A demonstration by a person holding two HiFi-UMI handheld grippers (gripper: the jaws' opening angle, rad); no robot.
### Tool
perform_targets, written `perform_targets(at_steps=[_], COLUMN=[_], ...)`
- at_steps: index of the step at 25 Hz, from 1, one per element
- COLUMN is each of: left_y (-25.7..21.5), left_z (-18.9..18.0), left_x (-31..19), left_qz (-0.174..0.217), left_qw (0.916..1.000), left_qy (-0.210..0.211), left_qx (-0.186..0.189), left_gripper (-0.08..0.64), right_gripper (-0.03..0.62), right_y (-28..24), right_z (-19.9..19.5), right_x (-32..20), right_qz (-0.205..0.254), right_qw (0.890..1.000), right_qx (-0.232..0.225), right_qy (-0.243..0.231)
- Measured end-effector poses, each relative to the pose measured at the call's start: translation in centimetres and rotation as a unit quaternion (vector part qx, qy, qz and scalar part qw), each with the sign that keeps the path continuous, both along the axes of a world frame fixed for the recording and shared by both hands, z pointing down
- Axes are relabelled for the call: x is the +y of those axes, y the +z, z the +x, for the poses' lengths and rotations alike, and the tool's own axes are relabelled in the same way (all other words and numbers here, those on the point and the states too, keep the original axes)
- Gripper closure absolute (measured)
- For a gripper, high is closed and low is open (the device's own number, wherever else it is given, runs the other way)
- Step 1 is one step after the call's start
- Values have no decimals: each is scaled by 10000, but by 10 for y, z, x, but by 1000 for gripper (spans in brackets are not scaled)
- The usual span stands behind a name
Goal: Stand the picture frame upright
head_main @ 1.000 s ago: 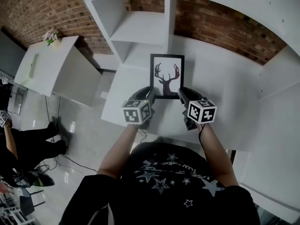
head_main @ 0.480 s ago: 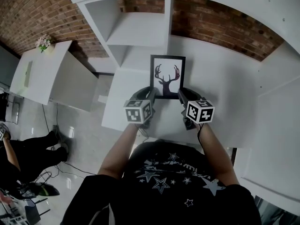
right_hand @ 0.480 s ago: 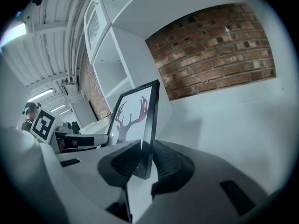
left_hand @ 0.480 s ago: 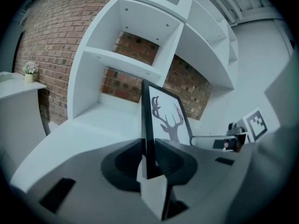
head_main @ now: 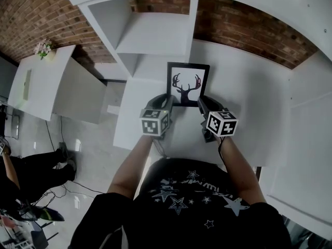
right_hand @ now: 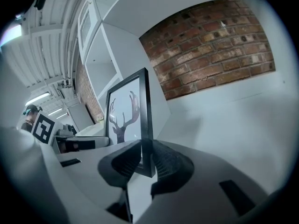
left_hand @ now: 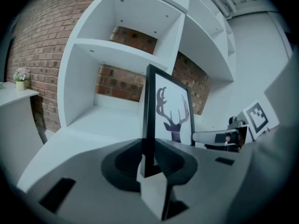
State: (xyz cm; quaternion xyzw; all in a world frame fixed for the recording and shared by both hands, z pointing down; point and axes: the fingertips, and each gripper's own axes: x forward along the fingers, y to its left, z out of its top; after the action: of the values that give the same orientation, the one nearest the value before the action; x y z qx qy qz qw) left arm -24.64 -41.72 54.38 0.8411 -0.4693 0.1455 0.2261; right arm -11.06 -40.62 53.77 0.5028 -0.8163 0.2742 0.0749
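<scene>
The picture frame (head_main: 188, 83) sits on the white worktop (head_main: 244, 97), just in front of the white shelf unit (head_main: 155, 35) and close to its lowest open compartment. It has a thin black border around a white print of a dark stag's head with antlers. The printed side faces away from the shelf unit, toward the person. In both gripper views the frame rises steeply, close to upright, and is seen nearly edge-on. No view shows whether its lower edge rests on the worktop.

The left hand-held gripper (head_main: 167, 104) is on the side of the frame away from the shelf unit. It pinches the frame's left border near the lower corner. In its own view the two dark pads press on either face of the black edge (left_hand: 148, 125).

The right hand-held gripper (head_main: 201, 104) is equally far out from the shelf unit. It pinches the right border near the other lower corner, with the ribbed pads tight against the edge (right_hand: 145, 125).

Behind the shelf unit runs a brick wall (head_main: 249, 30). To the shelf unit's left, well apart from it, a small pot of flowers (head_main: 43, 48) stands on a separate white cabinet (head_main: 52, 82).
</scene>
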Motion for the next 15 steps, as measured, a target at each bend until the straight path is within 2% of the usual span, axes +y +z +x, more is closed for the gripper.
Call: perform_targets(at_steps=[15], left_y=[25], left_z=[6], left_x=[-43], left_qz=[313], left_qw=[9971], left_qy=[166], left_qx=[-674], left_gripper=[466], right_gripper=[508], right_y=[25], right_z=[1], right_x=[-38], right_qz=[-45], right_qw=[9999], right_qx=[132], right_qy=[15])
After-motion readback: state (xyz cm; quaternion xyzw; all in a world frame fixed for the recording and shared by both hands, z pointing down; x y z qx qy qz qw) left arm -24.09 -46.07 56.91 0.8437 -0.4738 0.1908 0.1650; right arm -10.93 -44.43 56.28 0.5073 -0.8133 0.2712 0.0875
